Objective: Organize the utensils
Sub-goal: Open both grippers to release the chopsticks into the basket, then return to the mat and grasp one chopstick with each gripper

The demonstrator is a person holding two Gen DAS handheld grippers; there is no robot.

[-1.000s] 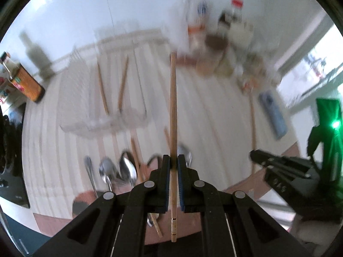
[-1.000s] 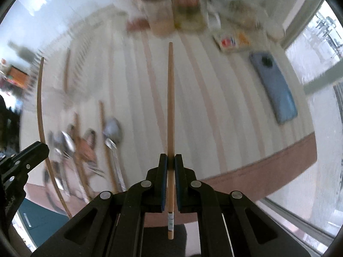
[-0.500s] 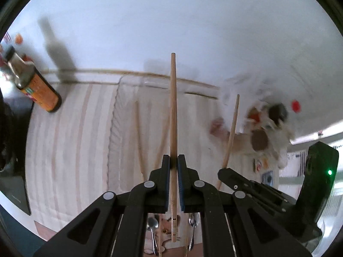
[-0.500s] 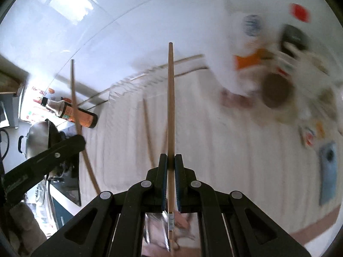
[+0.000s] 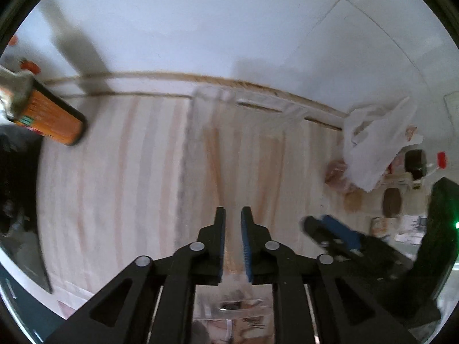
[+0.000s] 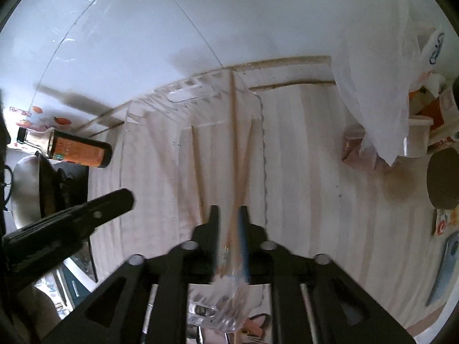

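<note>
Striped surface [image 6: 315, 172] carried the clear tray [image 6: 186, 93] where chopsticks [image 6: 233, 143] lay lengthwise together, so we held left tool [image 5: 233, 229] and right tool [image 6: 228, 223] released above it.

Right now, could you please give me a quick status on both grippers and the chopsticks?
Left gripper open, empty. Right gripper open, nothing gripped. Chopsticks lying in the clear tray. White plastic bag off to the right, not in the way.

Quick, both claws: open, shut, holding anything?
Left claw: open, empty.
Right claw: open, nothing gripped; chopsticks lie in the clear tray beyond it.
</note>
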